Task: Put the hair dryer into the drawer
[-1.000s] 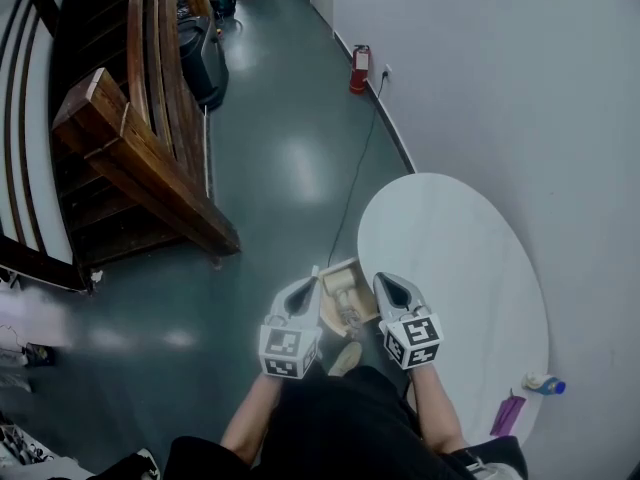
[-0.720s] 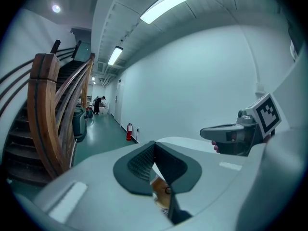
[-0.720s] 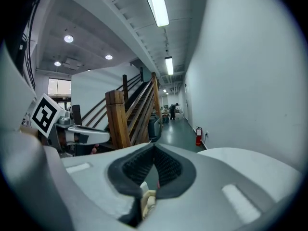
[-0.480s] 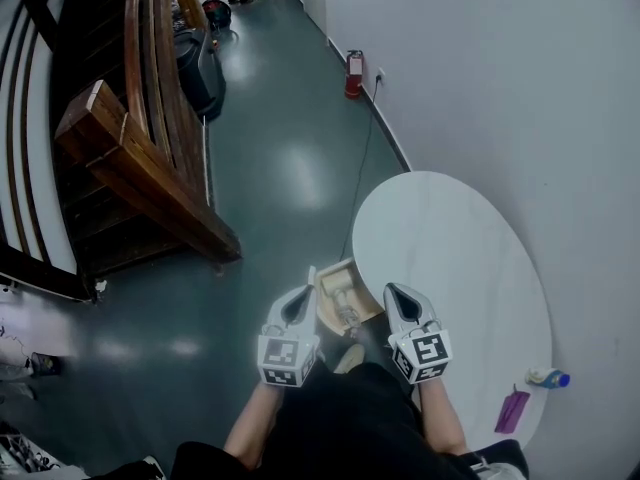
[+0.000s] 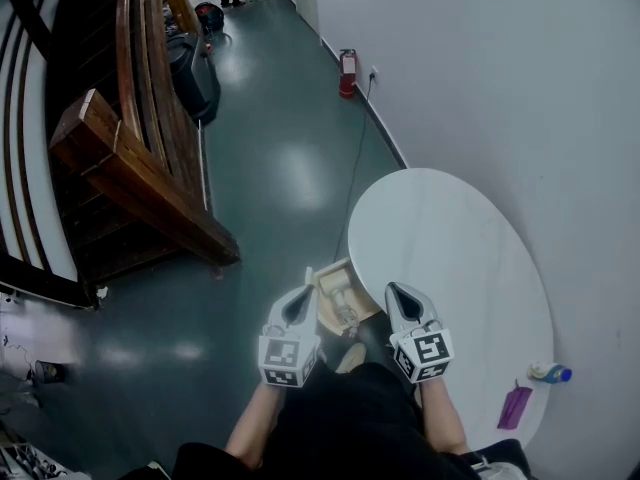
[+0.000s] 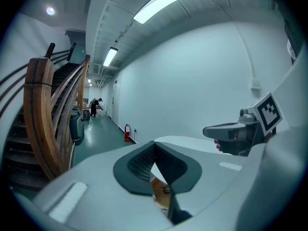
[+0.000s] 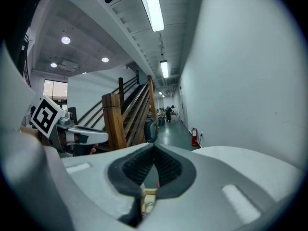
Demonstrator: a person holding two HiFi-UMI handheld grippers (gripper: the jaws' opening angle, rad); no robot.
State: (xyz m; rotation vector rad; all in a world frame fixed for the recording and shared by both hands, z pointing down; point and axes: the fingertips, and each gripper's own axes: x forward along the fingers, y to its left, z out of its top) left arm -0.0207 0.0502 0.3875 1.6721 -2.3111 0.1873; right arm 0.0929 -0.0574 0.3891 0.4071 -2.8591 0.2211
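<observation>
Beside the white tabletop (image 5: pixel 450 258), the pale wooden drawer (image 5: pixel 338 300) is lying open-topped, long axis pointing away from the person, between left gripper (image 5: pixel 304 294) and right gripper (image 5: pixel 396 291), fingers closed, empty.

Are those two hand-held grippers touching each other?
Apart. The head view shows a wooden box between the left hand-held gripper and the right hand-held gripper.

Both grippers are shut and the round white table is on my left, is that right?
No. The round white table is on your right, by the right gripper, as the head view shows. The left gripper and the right are indeed shut.
</observation>
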